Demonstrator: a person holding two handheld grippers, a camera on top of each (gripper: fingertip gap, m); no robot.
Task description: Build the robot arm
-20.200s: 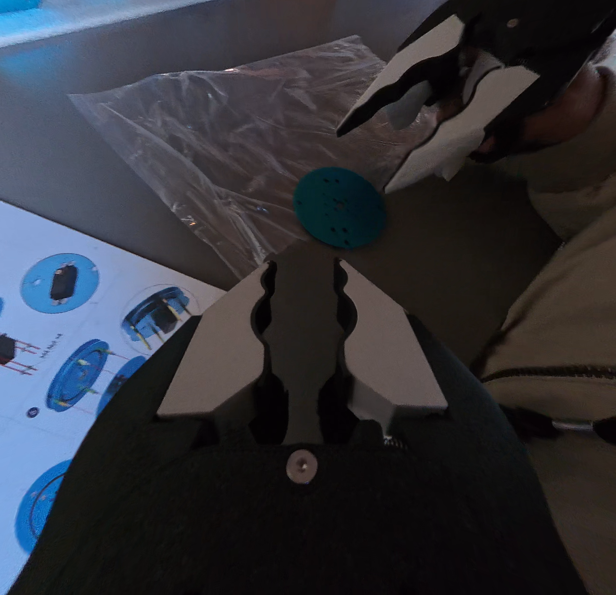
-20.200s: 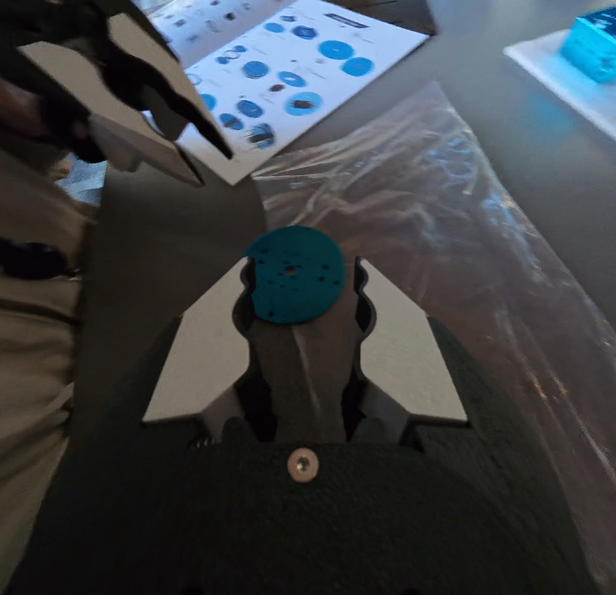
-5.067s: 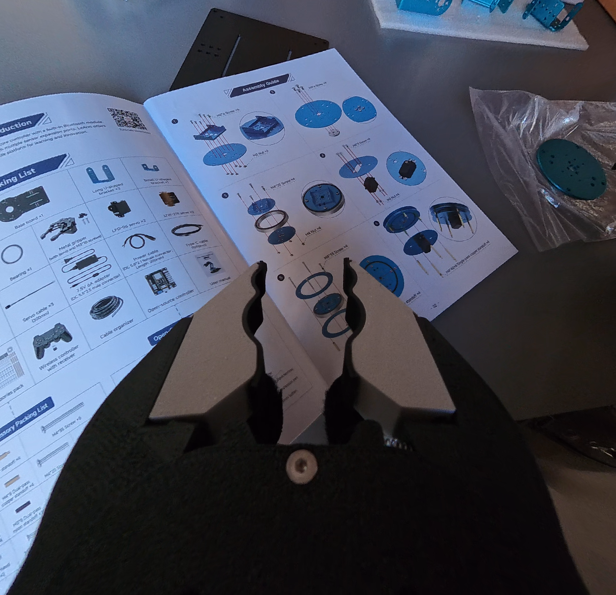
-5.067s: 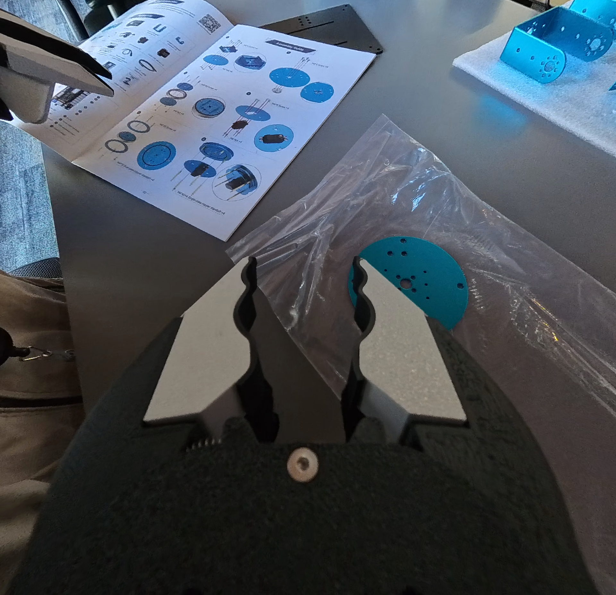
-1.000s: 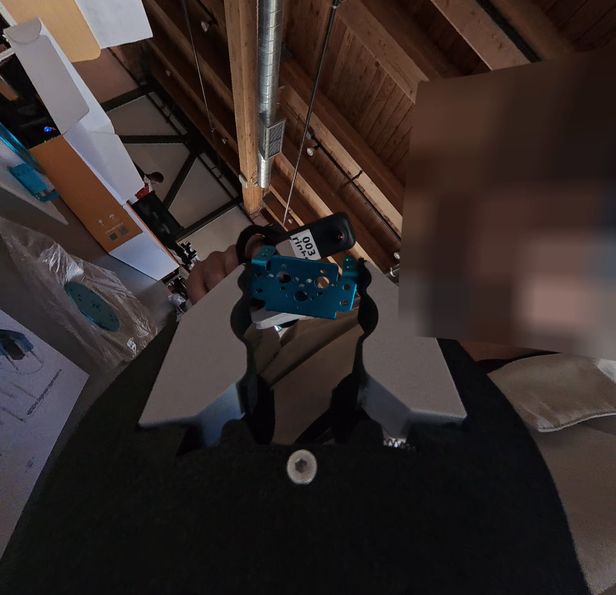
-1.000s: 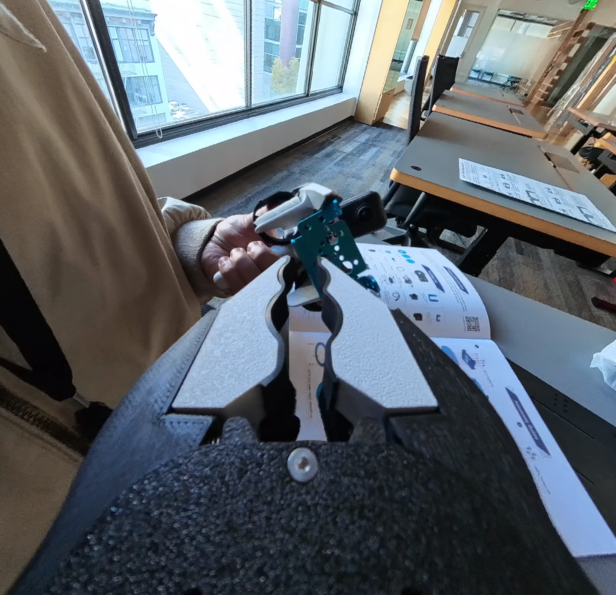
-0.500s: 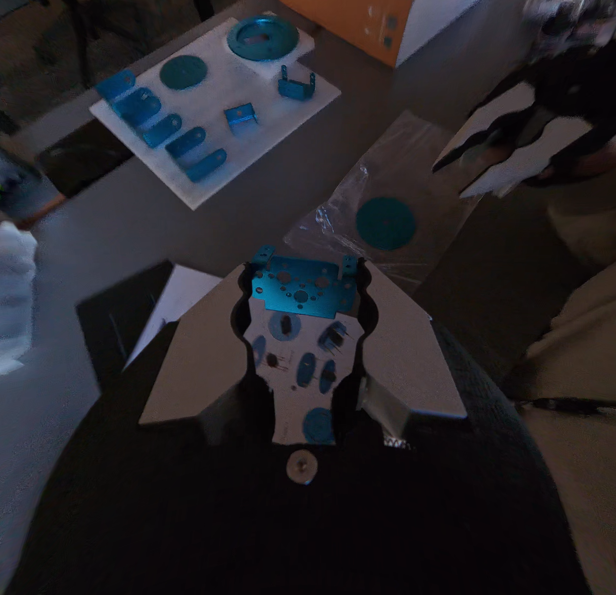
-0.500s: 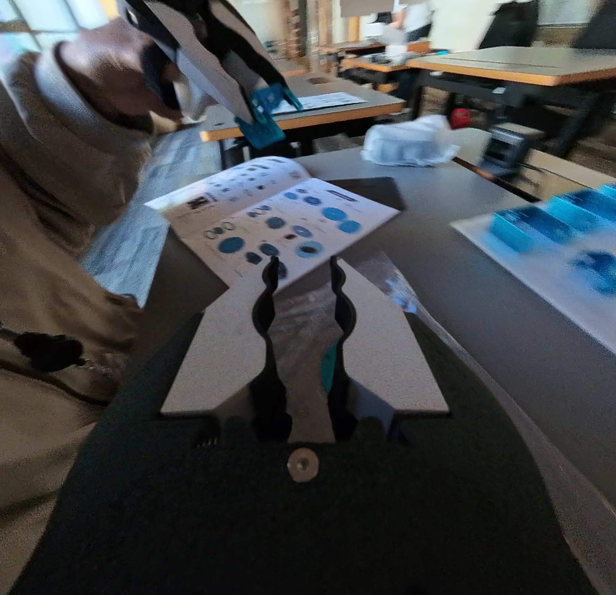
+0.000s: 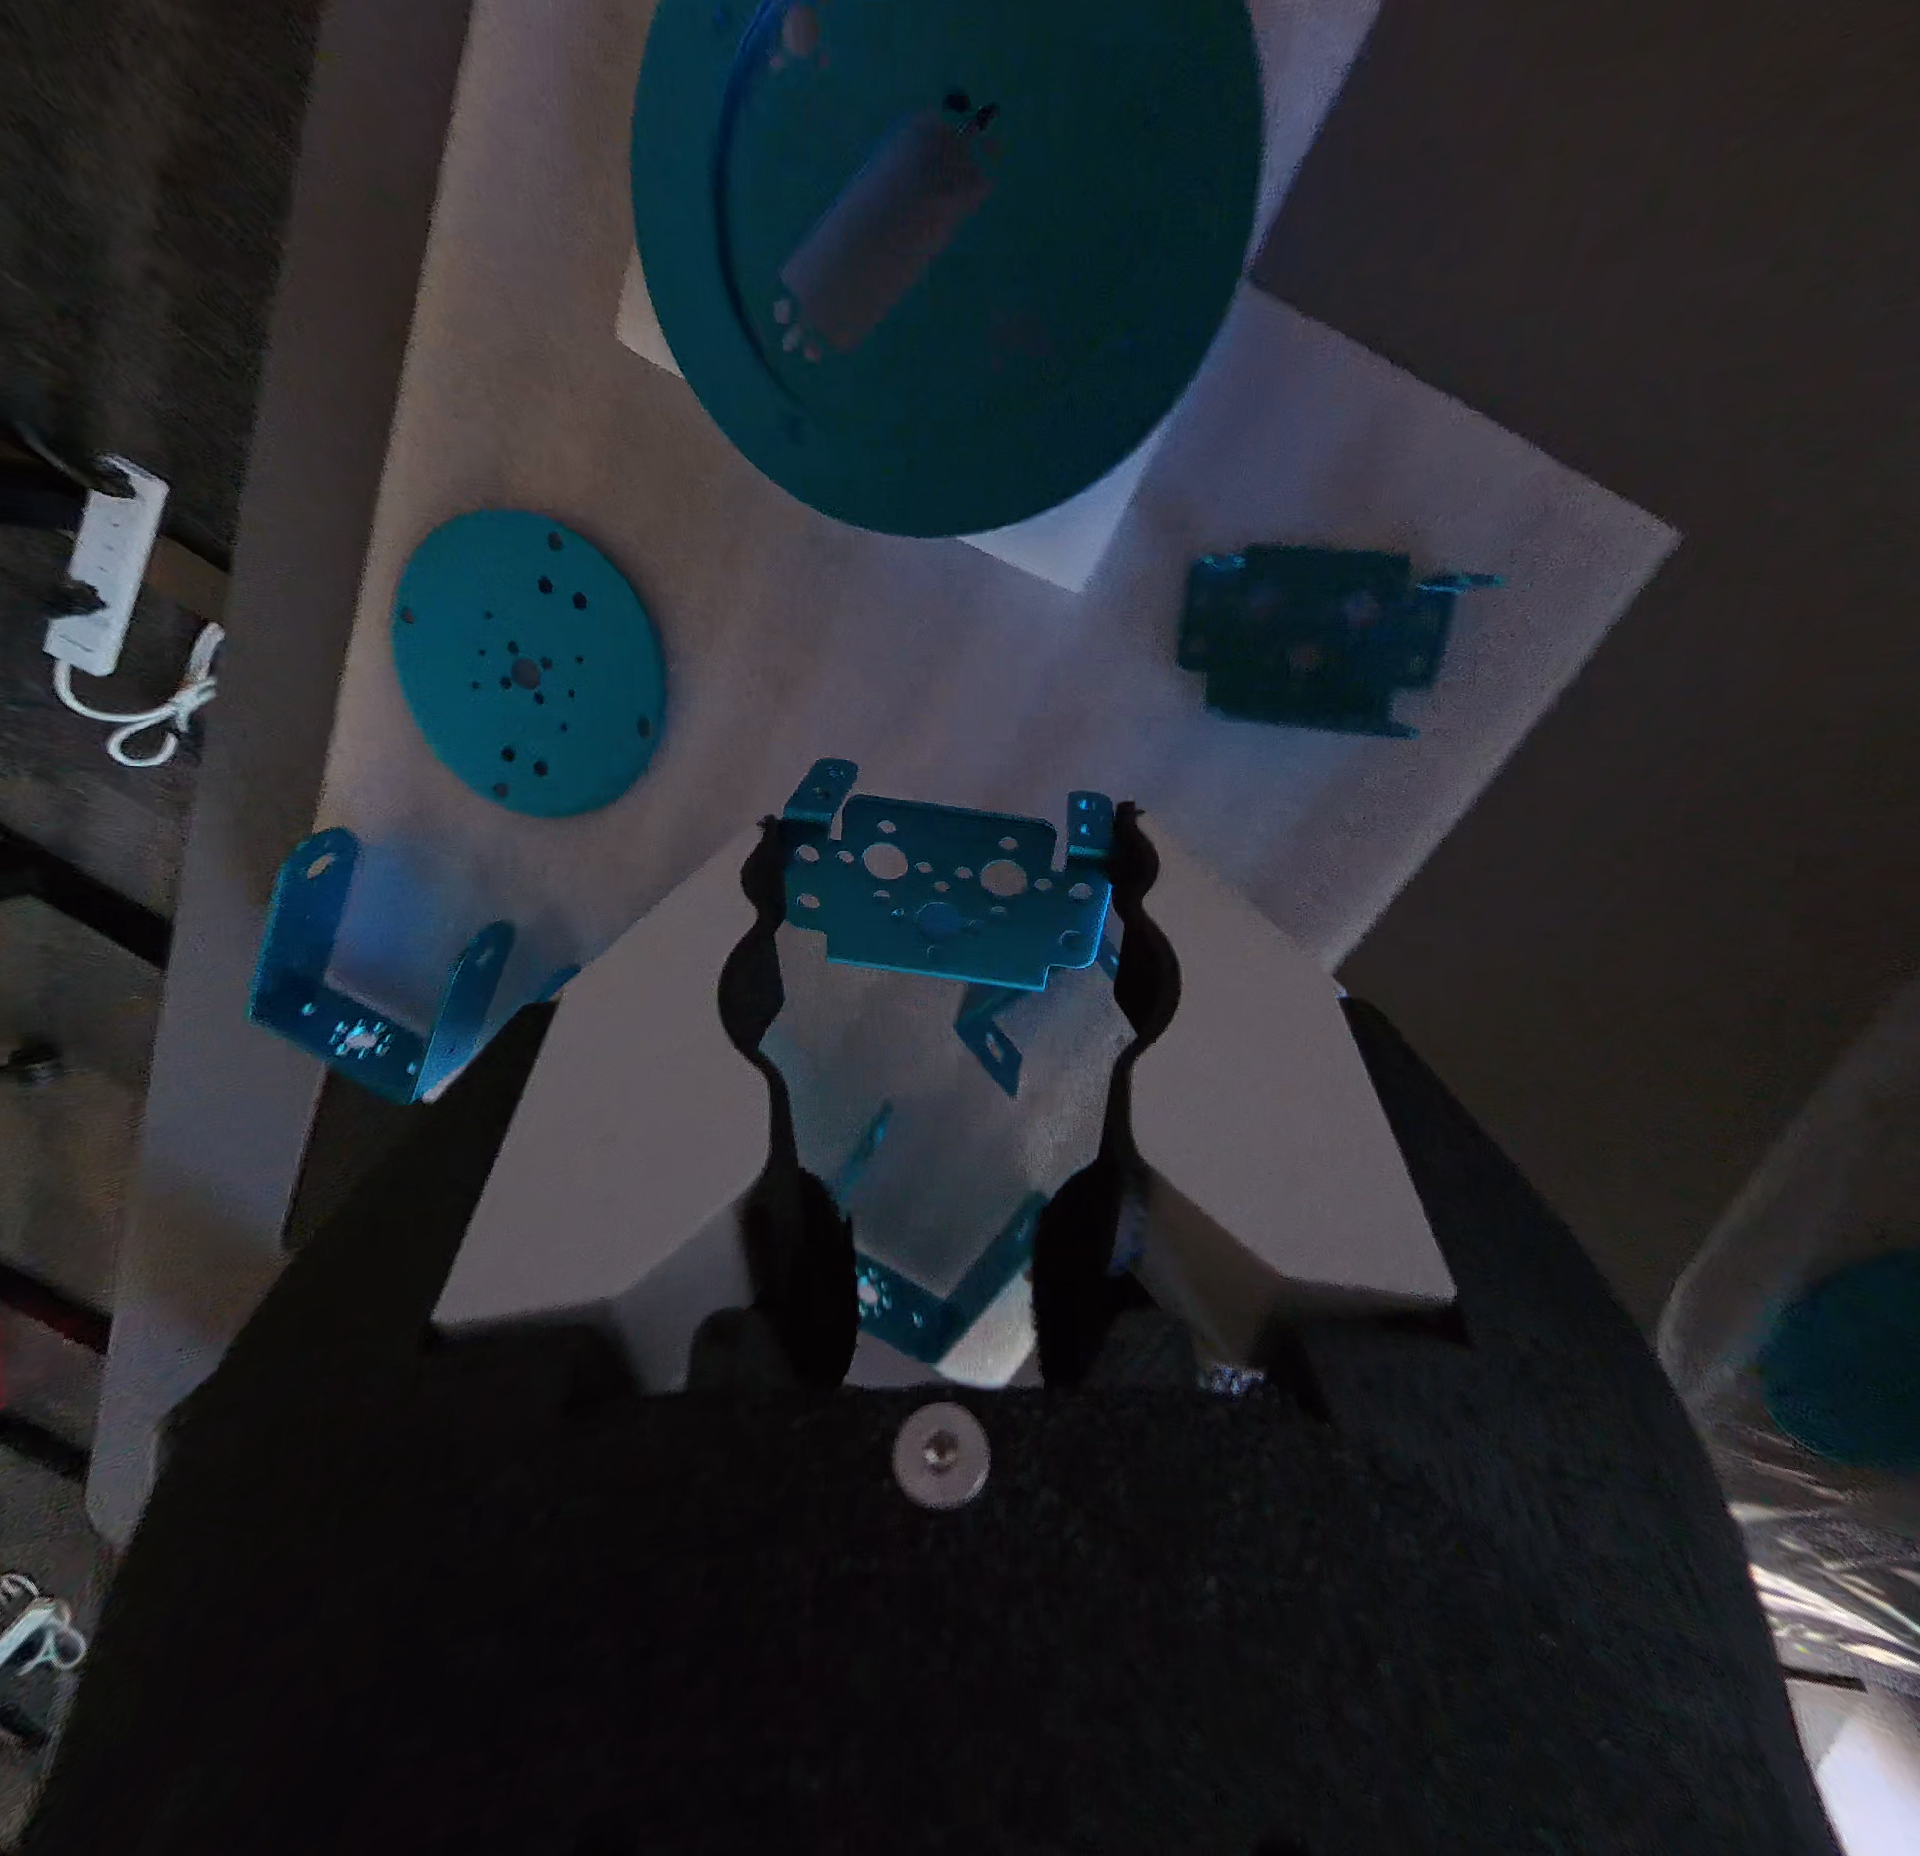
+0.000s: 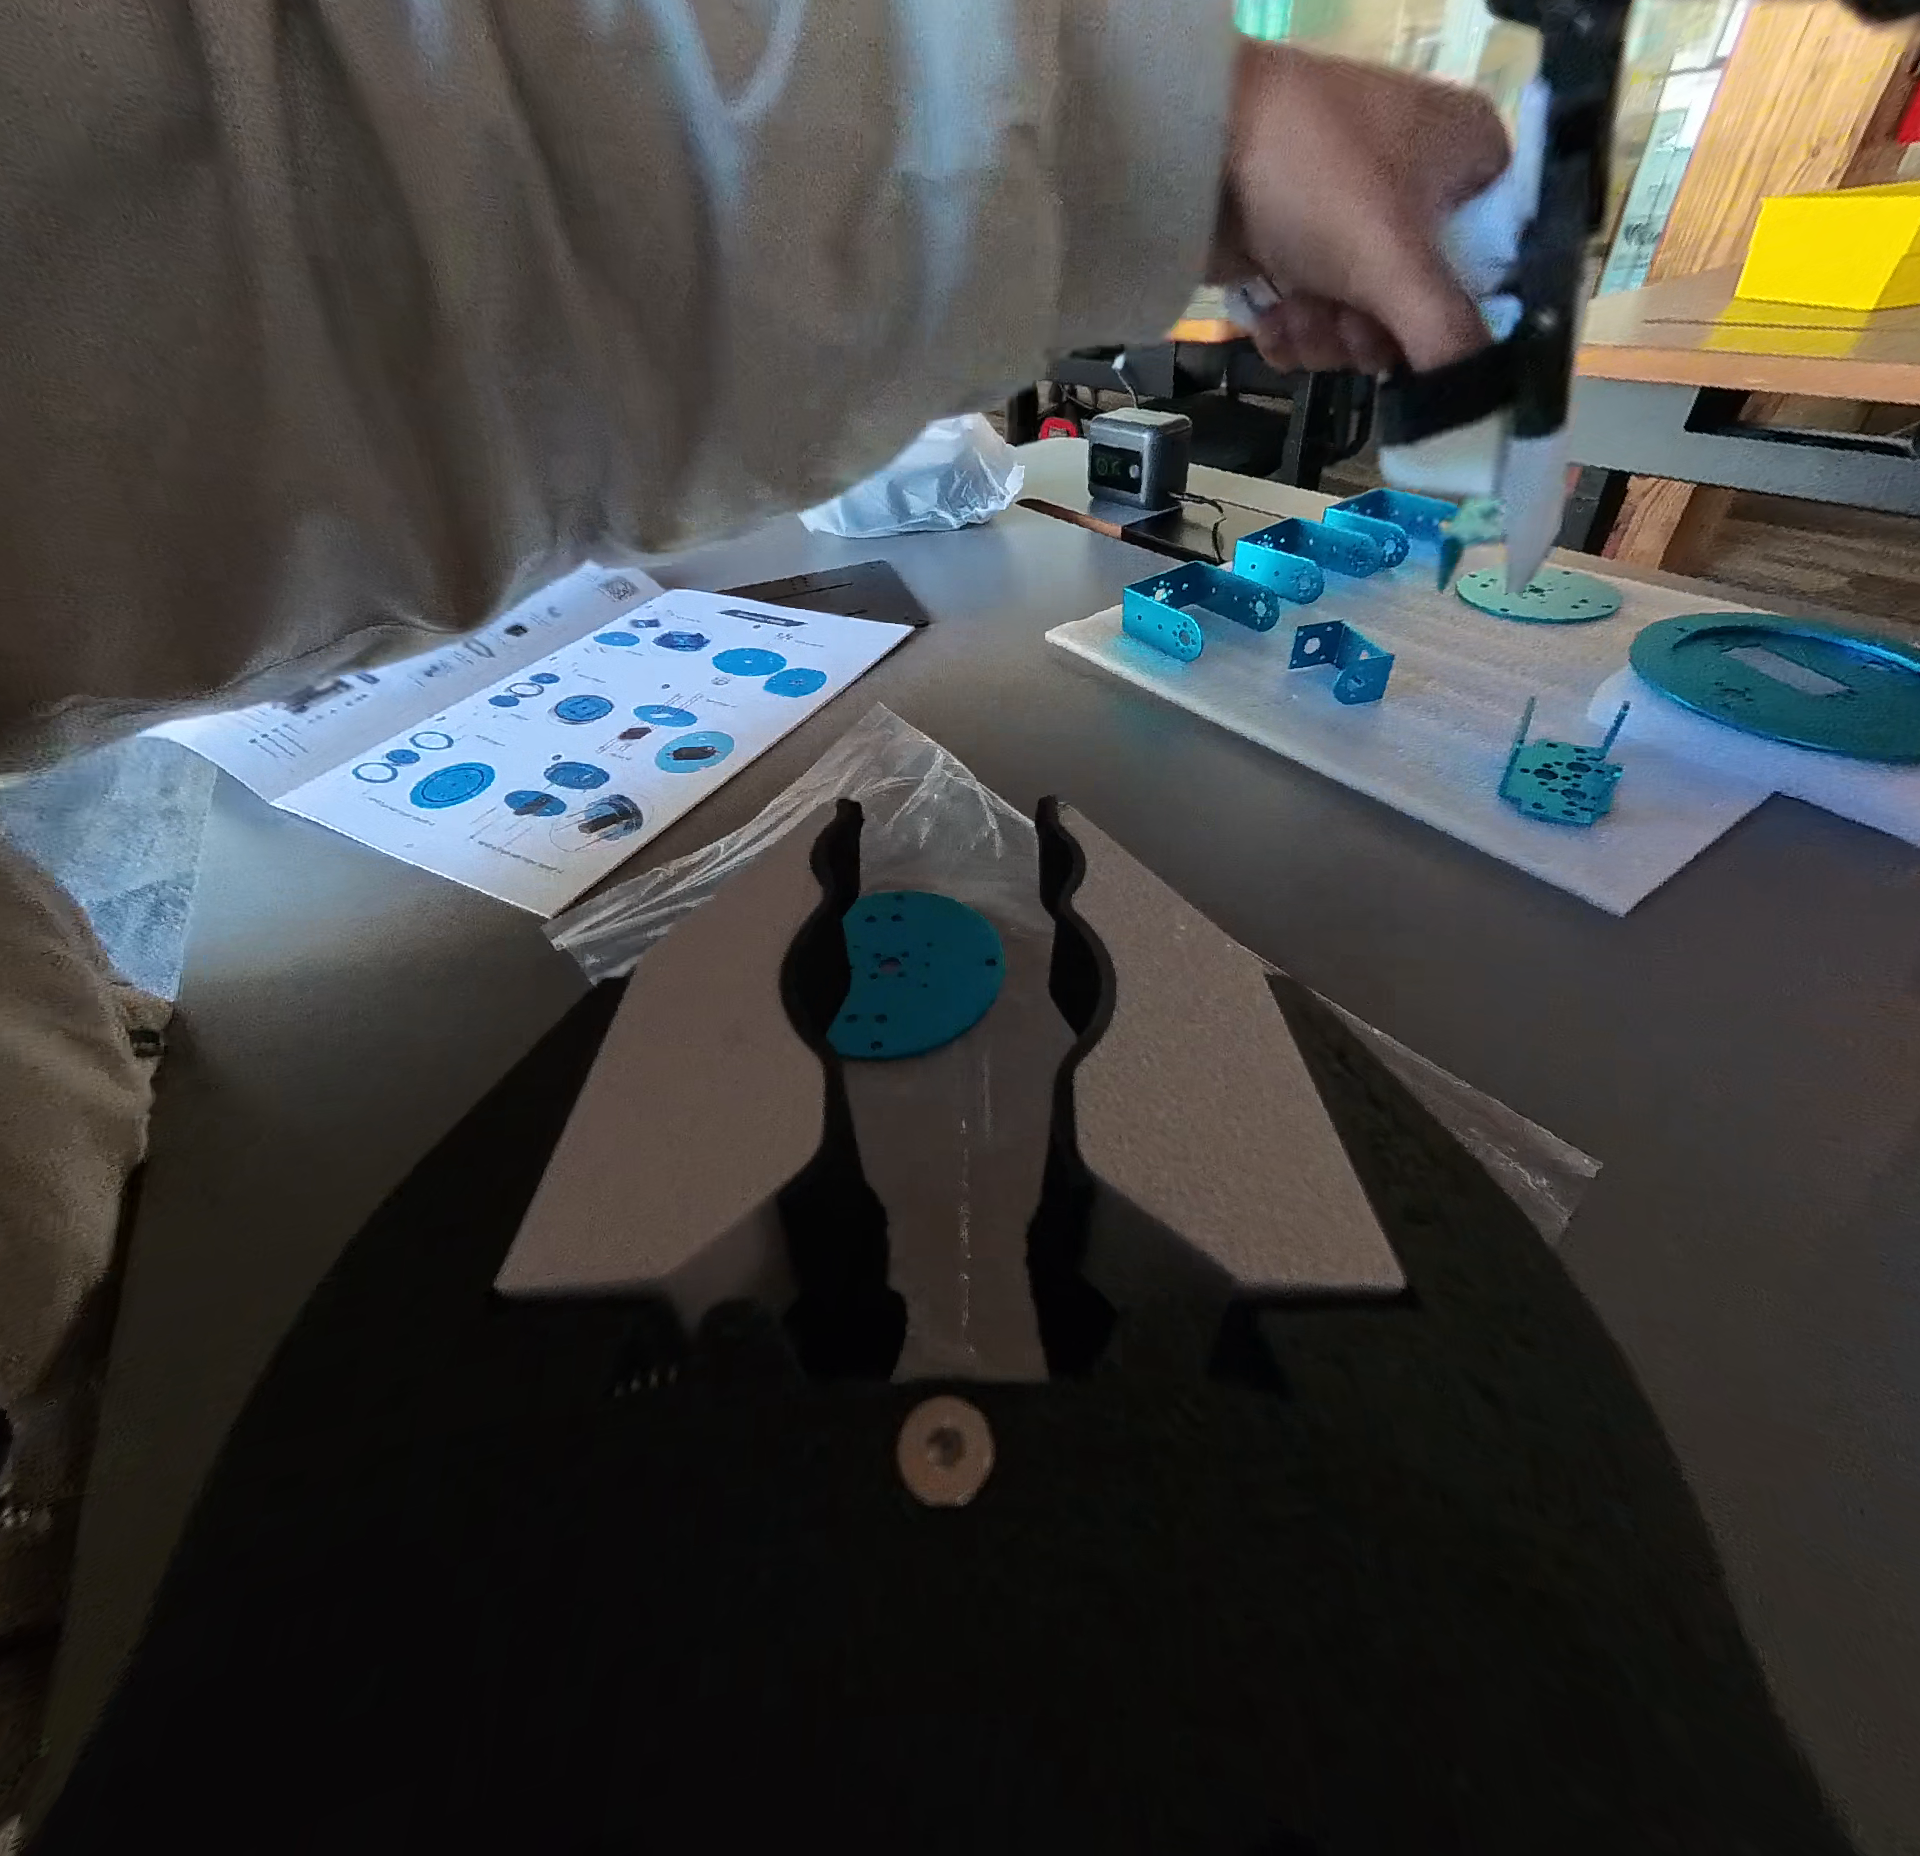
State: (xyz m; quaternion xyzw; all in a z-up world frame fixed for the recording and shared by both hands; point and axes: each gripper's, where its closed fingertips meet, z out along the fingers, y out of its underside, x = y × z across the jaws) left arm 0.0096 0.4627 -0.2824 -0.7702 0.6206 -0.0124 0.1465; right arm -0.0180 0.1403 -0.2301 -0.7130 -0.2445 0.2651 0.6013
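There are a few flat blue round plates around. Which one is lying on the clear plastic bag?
The small blue disc in front of the right tool, resting on the clear bag. The other discs lie on the white foam sheet.

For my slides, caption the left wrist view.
Left gripper holds a blue perforated bracket above white foam sheet of blue parts.

Right gripper (image 10: 945, 819) seen with jaws parted, nothing held between them, poised low over clear plastic bag (image 10: 935, 798). Small blue perforated disc (image 10: 925, 975) seen lying on bag, framed between fingers. Open instruction booklet (image 10: 582, 726) laid on grey table (image 10: 1558, 1027), left of bag. White foam sheet (image 10: 1434, 736) set farther right, blue brackets (image 10: 1195, 601) and discs resting on it. Left gripper (image 10: 1496, 539) held by hand (image 10: 1340, 217) above foam, small blue bracket (image 10: 1470, 528) seen at its tips, grip blurred.
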